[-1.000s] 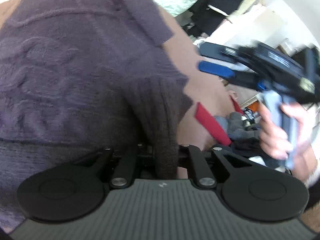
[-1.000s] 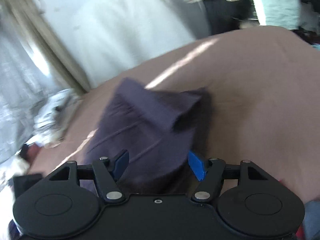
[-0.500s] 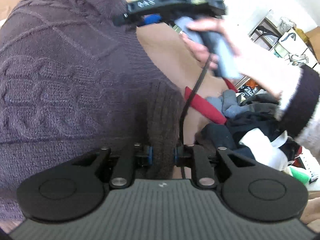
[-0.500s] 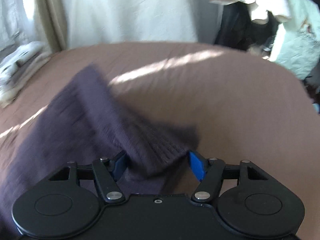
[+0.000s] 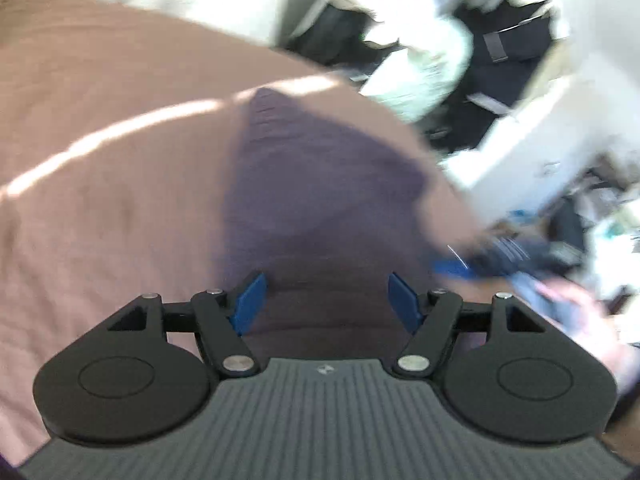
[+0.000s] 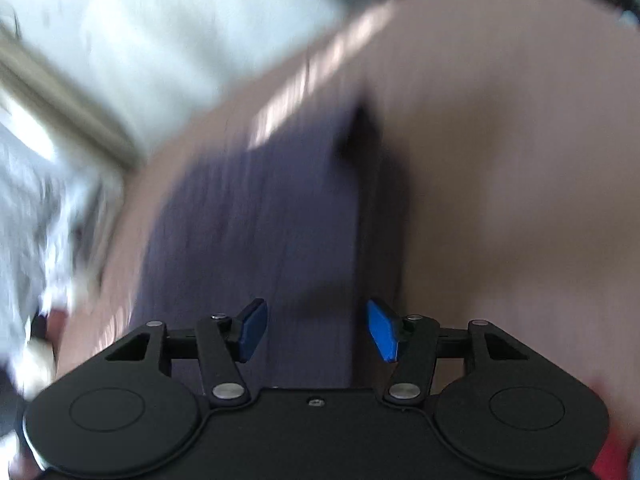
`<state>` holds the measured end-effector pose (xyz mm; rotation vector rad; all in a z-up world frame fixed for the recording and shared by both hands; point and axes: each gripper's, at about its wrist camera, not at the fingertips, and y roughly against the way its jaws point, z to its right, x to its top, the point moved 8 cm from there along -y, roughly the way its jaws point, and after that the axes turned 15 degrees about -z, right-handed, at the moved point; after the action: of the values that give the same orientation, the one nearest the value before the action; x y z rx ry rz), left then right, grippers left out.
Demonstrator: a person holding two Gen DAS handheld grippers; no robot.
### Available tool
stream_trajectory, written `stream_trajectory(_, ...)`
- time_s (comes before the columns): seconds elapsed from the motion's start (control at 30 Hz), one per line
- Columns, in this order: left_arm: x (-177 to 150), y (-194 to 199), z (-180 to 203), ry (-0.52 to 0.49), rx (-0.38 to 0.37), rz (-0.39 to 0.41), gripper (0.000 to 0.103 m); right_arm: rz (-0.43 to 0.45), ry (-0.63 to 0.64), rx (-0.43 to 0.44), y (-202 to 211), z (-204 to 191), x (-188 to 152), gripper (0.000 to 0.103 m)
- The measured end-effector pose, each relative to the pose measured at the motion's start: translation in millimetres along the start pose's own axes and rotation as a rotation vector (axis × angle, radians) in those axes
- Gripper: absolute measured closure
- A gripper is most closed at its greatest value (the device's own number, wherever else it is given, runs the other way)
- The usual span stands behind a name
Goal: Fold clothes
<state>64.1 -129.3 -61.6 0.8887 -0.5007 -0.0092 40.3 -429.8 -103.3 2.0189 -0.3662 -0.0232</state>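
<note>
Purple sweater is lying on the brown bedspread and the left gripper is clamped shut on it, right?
Not quite. The purple sweater does lie on the brown bedspread, but the left gripper is open: its jaws have just been opening and the blue pads stand apart, pressing on nothing. The left wrist view shows it.

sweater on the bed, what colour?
Dark purple knit sweater, lying on the pinkish-brown bed cover. Left wrist view shows it best; the right wrist view is more blurred.

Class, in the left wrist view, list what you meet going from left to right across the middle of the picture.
Brown bedspread → dark purple knitted sweater → blurred right gripper → the hand holding it.
</note>
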Motion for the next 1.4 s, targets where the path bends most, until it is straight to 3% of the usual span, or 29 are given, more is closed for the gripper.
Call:
stream_trajectory(0.03,-2,-4,-8,0.015,0.040,-0.014,0.036,-0.060,0.011,-0.051,-8,-3,-23,0.036)
stream_trajectory(0.1,-3,-4,-22,0.035,0.082,-0.035,0.036,-0.064,0.030,-0.086,-10,-8,-62,0.034)
stream_trajectory(0.2,-1,-1,-26,0.066,0.065,-0.043,0.035,-0.085,-0.011,-0.020,-5,-7,-94,0.034)
stream_trajectory(0.3,0,9,-29,0.051,0.055,-0.017,0.035,-0.082,-0.041,0.044,5,-5,-104,0.034)
stream_trajectory(0.4,10,11,-29,0.044,-0.018,0.001,0.033,0.016,-0.037,0.073,24,-9,-84,0.034)
stream_trajectory(0.53,19,-1,-40,0.104,-0.146,0.023,0.033,0.096,-0.244,0.187,29,6,-47,0.015)
stream_trajectory(0.6,19,-11,-45,0.130,-0.199,0.007,0.033,0.084,-0.314,0.233,17,14,-36,0.016)
stream_trajectory(0.7,18,-28,-55,0.169,-0.264,-0.027,0.030,0.086,-0.264,0.170,-4,20,-23,0.016)
stream_trajectory(0.83,14,-57,-68,0.266,-0.356,-0.093,0.019,0.102,-0.132,0.229,-26,25,-5,0.015)
stream_trajectory(0.9,16,-71,-67,0.272,-0.353,-0.109,0.014,0.135,-0.099,0.288,-30,28,0,0.014)
stream_trajectory(0.97,22,-78,-56,0.194,-0.288,-0.119,0.016,0.153,-0.077,0.320,-34,26,7,0.020)
stream_trajectory(1.0,26,-81,-50,0.145,-0.247,-0.124,0.031,0.155,-0.058,0.328,-34,21,12,0.029)
stream_trajectory(1.03,29,-84,-44,0.096,-0.207,-0.128,0.039,0.157,-0.038,0.336,-35,16,16,0.046)
stream_trajectory(1.1,34,-83,-38,0.071,-0.176,-0.113,0.054,0.177,0.012,0.291,-29,6,23,0.058)
stream_trajectory(1.13,36,-78,-35,0.069,-0.174,-0.094,0.056,0.198,0.065,0.244,-23,-3,24,0.062)
stream_trajectory(1.2,41,-64,-25,0.037,-0.143,-0.055,0.059,0.243,0.170,0.160,-7,-21,25,0.064)
stream_trajectory(1.3,51,-40,-5,-0.048,-0.060,0.017,0.060,0.307,0.257,0.139,18,-50,29,0.065)
stream_trajectory(1.4,56,-11,2,-0.054,-0.047,0.081,0.060,0.360,0.318,0.118,36,-79,33,0.066)
